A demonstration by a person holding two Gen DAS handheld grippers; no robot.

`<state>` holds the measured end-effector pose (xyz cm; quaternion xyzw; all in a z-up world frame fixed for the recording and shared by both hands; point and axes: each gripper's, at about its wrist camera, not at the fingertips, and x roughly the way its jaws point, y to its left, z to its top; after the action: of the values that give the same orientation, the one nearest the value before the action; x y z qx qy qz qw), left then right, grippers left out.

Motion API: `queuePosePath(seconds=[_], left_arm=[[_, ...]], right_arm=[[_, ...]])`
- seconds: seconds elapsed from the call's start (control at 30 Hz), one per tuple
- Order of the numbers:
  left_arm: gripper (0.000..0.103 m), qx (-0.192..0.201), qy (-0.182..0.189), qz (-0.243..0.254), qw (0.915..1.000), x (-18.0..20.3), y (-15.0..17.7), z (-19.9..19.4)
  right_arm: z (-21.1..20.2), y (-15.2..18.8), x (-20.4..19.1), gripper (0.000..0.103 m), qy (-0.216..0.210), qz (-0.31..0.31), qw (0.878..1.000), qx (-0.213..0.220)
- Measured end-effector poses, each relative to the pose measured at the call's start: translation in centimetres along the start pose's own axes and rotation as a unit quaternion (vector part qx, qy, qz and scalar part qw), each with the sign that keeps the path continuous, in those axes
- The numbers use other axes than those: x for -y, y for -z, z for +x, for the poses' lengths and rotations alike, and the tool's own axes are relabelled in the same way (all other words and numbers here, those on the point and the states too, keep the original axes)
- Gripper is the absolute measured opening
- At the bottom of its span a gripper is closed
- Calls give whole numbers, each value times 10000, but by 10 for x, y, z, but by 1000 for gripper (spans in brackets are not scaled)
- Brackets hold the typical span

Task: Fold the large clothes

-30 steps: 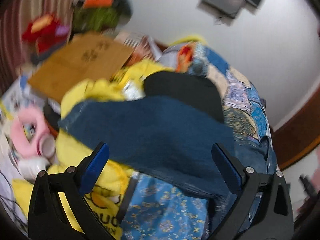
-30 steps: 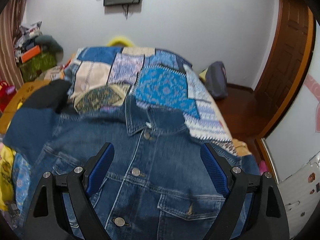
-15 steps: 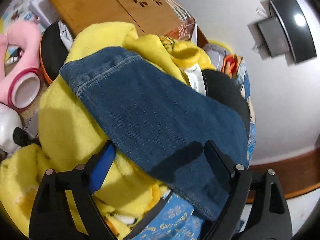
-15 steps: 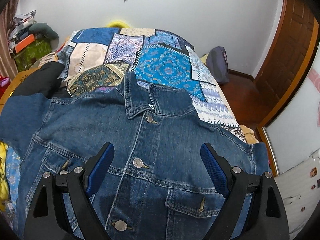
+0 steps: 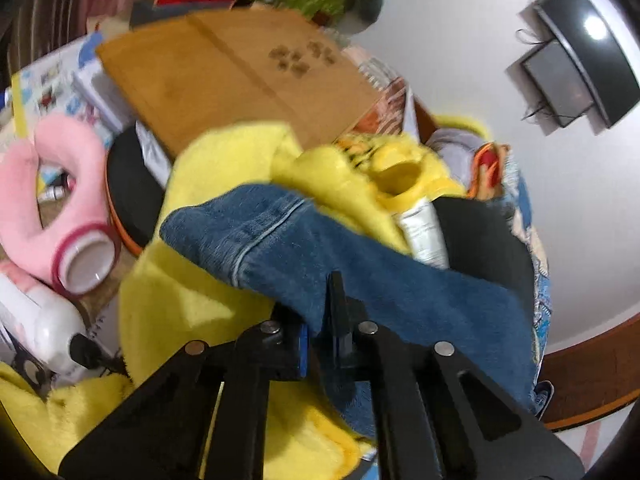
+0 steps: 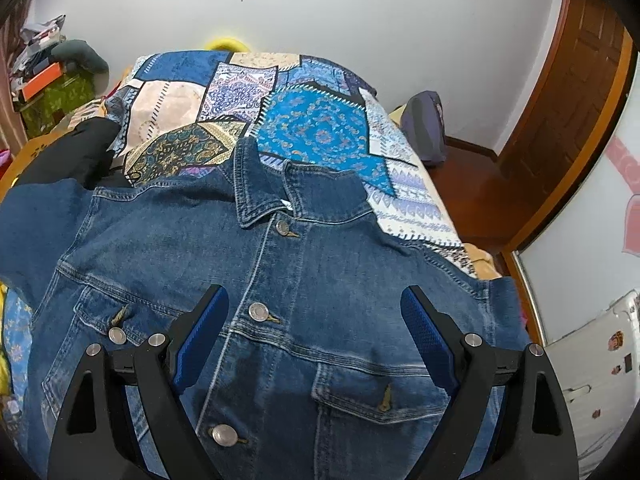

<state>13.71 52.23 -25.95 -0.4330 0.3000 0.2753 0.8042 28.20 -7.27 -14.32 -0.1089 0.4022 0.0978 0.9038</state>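
Observation:
A blue denim jacket (image 6: 304, 280) lies front up and buttoned on a patchwork bedspread (image 6: 312, 132), collar toward the far wall. My right gripper (image 6: 314, 316) is open, hovering over the jacket's chest with nothing between its pads. In the left wrist view the jacket's sleeve (image 5: 320, 268) stretches out over a yellow fleece blanket (image 5: 192, 304), cuff pointing left. My left gripper (image 5: 320, 324) is shut on the sleeve, pinching the denim near its lower edge.
Beside the bed are a wooden board (image 5: 240, 76), a pink neck pillow (image 5: 80, 208), a black garment (image 5: 484, 236) and a white tube (image 5: 424, 232). A purple backpack (image 6: 424, 128) and wooden door (image 6: 568, 112) stand at the right.
My left gripper has closed on the jacket sleeve; it was open around it before. My right gripper has come lower and closer over the jacket and stays open.

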Motion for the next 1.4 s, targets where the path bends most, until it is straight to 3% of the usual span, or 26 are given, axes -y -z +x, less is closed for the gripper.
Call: queuePosePath(seconds=[0.1, 0.33, 0.47, 0.67, 0.83, 1.0, 1.23, 1.4], left_arm=[[5, 353, 83, 297, 9989, 23, -5, -28], [5, 971, 879, 1058, 9857, 107, -13, -99], [5, 1054, 1252, 1634, 9729, 173, -3, -134], [5, 1038, 1835, 2597, 9424, 282, 41, -166], [5, 649, 2247, 3172, 9191, 369, 97, -162], [5, 130, 2372, 3724, 8971, 430, 163, -136], [5, -666, 2073, 4667, 8572, 480, 287, -87], [5, -1201, 1786, 5223, 8251, 482, 361, -57]], right_arm=[[-6, 0, 4, 86, -7, 39, 10000, 45], [-22, 1, 16, 86, -71, 105, 9996, 248], [-29, 4, 23, 86, -118, 118, 9991, 386], [-37, 6, 37, 86, -212, 229, 9978, 583], [-44, 8, 54, 86, -215, 338, 9966, 715], [-49, 14, 76, 86, -188, 473, 9955, 796], [-42, 30, 108, 86, -163, 825, 9946, 615], [-35, 44, 128, 86, -104, 1042, 9936, 414]])
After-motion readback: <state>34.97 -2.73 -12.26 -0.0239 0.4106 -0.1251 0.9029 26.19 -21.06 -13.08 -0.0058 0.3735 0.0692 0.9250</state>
